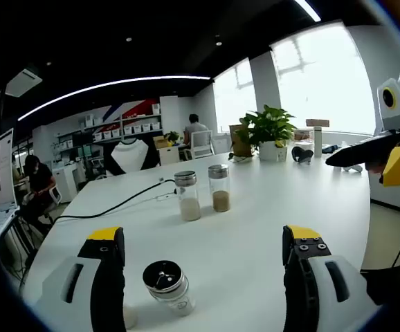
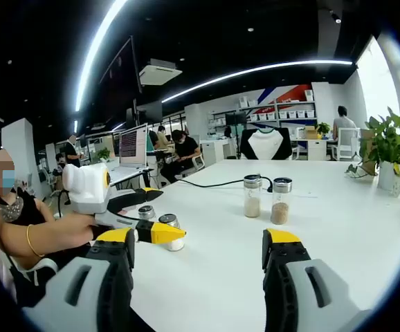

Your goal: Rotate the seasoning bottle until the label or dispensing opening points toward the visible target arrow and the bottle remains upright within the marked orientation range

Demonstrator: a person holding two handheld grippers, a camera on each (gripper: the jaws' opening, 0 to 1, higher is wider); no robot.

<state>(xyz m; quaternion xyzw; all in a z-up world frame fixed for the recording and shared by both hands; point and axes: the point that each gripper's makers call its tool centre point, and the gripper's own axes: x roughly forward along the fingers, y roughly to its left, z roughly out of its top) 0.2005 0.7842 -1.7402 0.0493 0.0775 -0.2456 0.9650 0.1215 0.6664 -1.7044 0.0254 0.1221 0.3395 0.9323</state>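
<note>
In the left gripper view, the left gripper [image 1: 203, 249] rises from the bottom edge with its yellow-tipped jaws spread wide and nothing between them; it hovers over a white table [image 1: 255, 228]; a seasoning bottle [image 1: 168, 286] with a dark perforated cap stands on the table just inside the left jaw, near but apart from it; a second cap or bottle beside it is mostly hidden behind that jaw, too little shown to tell which; farther back, near the table's middle, two more shakers stand side by side, a pale-filled shaker [image 1: 187, 196] and a brown-filled shaker [image 1: 219, 187]; a black cable [image 1: 110, 207] runs across the table toward them; a potted plant [image 1: 269, 131] sits at the far end; the right gripper [image 1: 387, 155] comes in from the right edge, held well above the table, and whether its jaws are parted cannot be told here.

In the right gripper view, the right gripper [image 2: 198, 245] has its jaws spread apart and empty above the same table [image 2: 338, 228]; the left gripper enters from the left, held in a person's hand [image 2: 82, 228], its jaws open around the seasoning bottle [image 2: 172, 232] without clearly touching it; a second bottle [image 2: 146, 212] stands just behind; the two filled shakers stand upright well apart from them.
</note>
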